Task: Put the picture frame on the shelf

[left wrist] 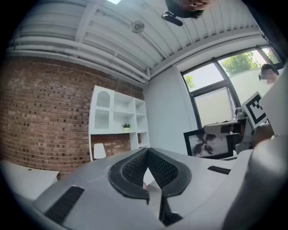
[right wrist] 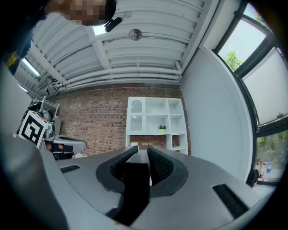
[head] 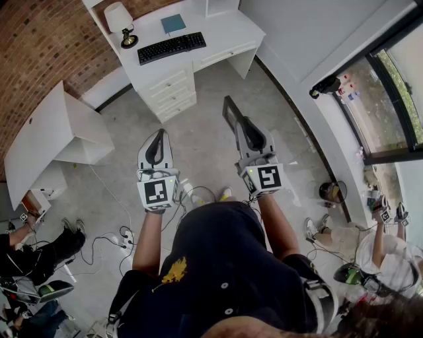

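Picture frame [right wrist: 134, 188] is sitting edge-on, pinched by the right gripper [right wrist: 143, 153]; shelf [right wrist: 155, 121] is standing straight ahead, well apart; left gripper [left wrist: 146, 156] is hanging alongside, jaws together on nothing.

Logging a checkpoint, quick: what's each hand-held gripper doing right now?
Left hand-held gripper: closed, nothing in it.
Right hand-held gripper: closed on the picture frame.

White desk [head: 228, 30] with keyboard [head: 171, 47], lamp [head: 119, 20], blue book [head: 173, 24], white shelf [right wrist: 148, 133] with plant [right wrist: 161, 128]
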Action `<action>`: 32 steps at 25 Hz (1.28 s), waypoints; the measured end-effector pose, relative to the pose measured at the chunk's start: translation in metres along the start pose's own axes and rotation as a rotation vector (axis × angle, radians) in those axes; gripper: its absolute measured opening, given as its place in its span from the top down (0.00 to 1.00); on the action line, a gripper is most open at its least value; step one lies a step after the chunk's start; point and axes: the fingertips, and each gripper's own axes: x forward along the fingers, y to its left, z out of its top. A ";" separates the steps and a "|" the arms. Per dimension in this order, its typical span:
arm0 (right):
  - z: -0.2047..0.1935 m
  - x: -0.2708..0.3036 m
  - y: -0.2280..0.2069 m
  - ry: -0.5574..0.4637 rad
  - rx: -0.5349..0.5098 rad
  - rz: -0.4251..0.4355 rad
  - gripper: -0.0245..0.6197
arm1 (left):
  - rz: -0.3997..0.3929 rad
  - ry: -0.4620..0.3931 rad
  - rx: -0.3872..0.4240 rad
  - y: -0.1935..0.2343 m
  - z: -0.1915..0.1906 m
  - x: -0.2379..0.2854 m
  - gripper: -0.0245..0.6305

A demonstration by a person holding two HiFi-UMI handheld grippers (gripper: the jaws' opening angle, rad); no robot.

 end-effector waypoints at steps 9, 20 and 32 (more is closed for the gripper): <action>0.015 -0.014 -0.041 -0.052 -0.015 -0.004 0.85 | -0.032 -0.030 -0.020 -0.034 0.012 0.029 0.94; 0.022 -0.030 -0.036 -0.077 0.047 0.043 0.85 | -0.004 0.043 -0.012 -0.027 -0.005 0.028 0.94; 0.011 -0.006 -0.012 -0.029 0.073 0.050 0.85 | 0.050 0.104 0.005 0.013 -0.022 0.005 0.94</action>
